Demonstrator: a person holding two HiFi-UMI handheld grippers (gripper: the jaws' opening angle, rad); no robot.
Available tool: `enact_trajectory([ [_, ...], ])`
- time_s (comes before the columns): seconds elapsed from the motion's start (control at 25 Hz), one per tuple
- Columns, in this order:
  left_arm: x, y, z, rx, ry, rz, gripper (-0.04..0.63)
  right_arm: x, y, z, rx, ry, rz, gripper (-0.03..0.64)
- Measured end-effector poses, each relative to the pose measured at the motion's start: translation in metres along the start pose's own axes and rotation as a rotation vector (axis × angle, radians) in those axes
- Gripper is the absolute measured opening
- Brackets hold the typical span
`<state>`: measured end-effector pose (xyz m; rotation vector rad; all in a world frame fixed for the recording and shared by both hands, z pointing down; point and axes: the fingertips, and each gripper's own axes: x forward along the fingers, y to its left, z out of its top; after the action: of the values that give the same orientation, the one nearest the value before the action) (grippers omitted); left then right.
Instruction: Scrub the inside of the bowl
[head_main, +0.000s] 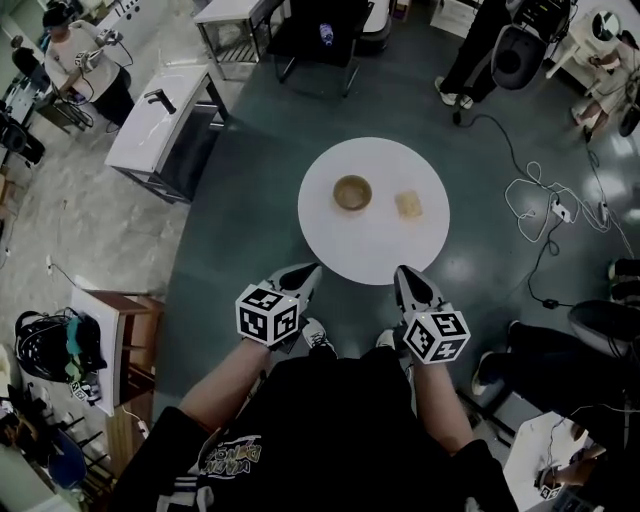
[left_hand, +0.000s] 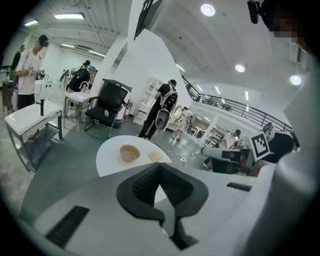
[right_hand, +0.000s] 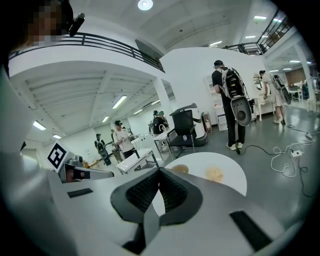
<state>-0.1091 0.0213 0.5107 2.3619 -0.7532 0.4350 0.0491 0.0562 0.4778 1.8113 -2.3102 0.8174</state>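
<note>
Both closed tight, pads together, nothing held: left tongs (head_main: 306, 270), right tongs (head_main: 403, 272). Tips apart, over near edge of round white worktop (head_main: 372, 255). One bowl (head_main: 352, 192) upright, left of centre. One beige sponge (head_main: 409, 205) near it on right, not touching. Open surface around both. Dark floor (head_main: 250, 200) open all round worktop. Cables (head_main: 535, 195) loop on floor at right. White side table (head_main: 160, 115) well apart at left, black chair (head_main: 318, 30) beyond.

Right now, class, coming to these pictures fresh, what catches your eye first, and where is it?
A round white table stands alone on the dark floor, bearing a tan bowl and, beside it, a pale yellowish pad. At its near edge the left gripper and right gripper point toward it, both shut and empty.
</note>
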Motion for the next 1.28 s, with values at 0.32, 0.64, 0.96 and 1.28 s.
enact_trajectory([
  [0.32, -0.002, 0.004, 0.004, -0.003, 0.004, -0.019, 0.006, -0.002, -0.002, 0.002, 0.004, 0.009, -0.038, 0.021],
  [0.64, 0.002, 0.02, 0.014, -0.028, -0.025, 0.031, 0.006, 0.027, -0.005, 0.01, -0.027, 0.05, 0.016, 0.021],
  [0.96, 0.024, 0.031, 0.018, -0.061, -0.008, 0.086, 0.006, 0.054, -0.028, 0.025, -0.021, 0.065, 0.053, 0.021],
  [1.28, 0.066, 0.048, 0.018, -0.095, 0.033, 0.118, 0.006, 0.064, -0.058, 0.022, 0.005, 0.089, 0.04, 0.021],
])
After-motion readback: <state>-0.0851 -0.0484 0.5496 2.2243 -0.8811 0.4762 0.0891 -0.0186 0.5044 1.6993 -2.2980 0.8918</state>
